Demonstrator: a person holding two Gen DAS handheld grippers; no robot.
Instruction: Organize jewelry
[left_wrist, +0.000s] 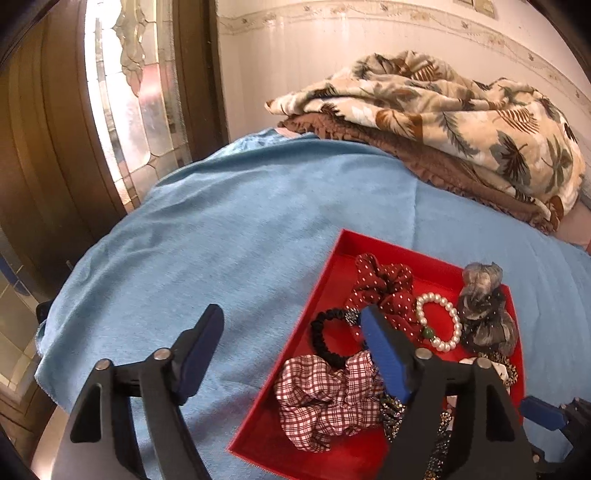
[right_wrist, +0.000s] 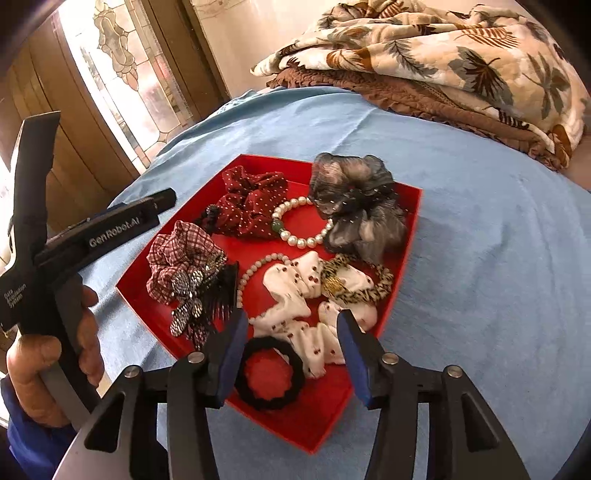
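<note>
A red tray (left_wrist: 332, 266) (right_wrist: 406, 236) lies on a blue cloth and holds hair ties and jewelry. In it are a pearl bracelet (left_wrist: 439, 321) (right_wrist: 301, 221), a red dotted scrunchie (left_wrist: 384, 284) (right_wrist: 251, 206), a checked scrunchie (left_wrist: 325, 398) (right_wrist: 177, 258), a grey scrunchie (left_wrist: 484, 306) (right_wrist: 362, 206), a white scrunchie (right_wrist: 306, 295), a leopard tie (right_wrist: 369, 288) and a black hair tie (right_wrist: 269, 376). My left gripper (left_wrist: 291, 332) is open at the tray's left edge. My right gripper (right_wrist: 291, 336) is open above the black hair tie and white scrunchie, holding nothing.
The blue cloth (left_wrist: 229, 229) (right_wrist: 480, 258) covers the surface. A folded leaf-print blanket (left_wrist: 461, 122) (right_wrist: 443, 55) lies at the back right. A wooden door with patterned glass (left_wrist: 122, 103) stands to the left. The left gripper's body and the hand holding it (right_wrist: 74, 266) sit left of the tray.
</note>
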